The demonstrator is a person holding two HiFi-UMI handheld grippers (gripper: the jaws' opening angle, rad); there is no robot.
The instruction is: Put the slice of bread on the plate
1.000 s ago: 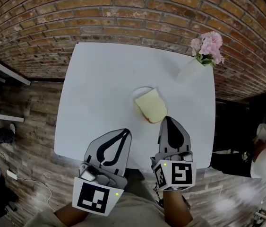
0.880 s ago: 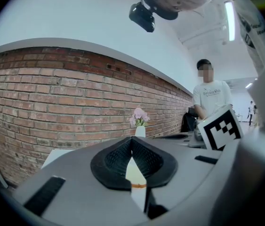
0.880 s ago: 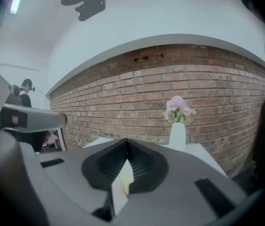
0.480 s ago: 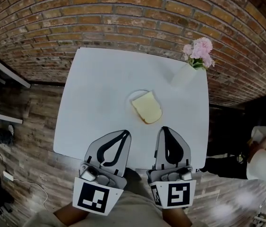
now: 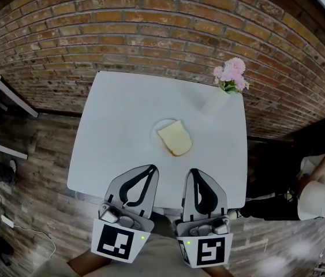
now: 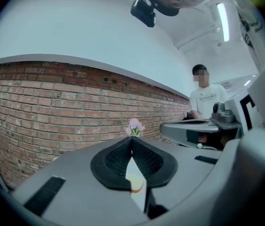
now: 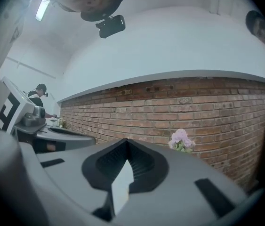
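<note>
The slice of bread (image 5: pixel 175 137) lies on the small white plate (image 5: pixel 157 125) at the middle of the white worktop (image 5: pixel 116 120). A white vase (image 5: pixel 213 104) at the far right corner holds pink flowers (image 5: pixel 229 74). The left hand-held gripper (image 5: pixel 150 168) and the right hand-held gripper (image 5: pixel 195 172) hang over the near edge, jaws pressed together, holding nothing. The print on a bystander's shirt (image 6: pixel 207 97) is too blurred to read.

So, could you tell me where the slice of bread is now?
In the head view, the slice of bread lies on the plate at the table's centre, down-left of the flower vase.
</note>
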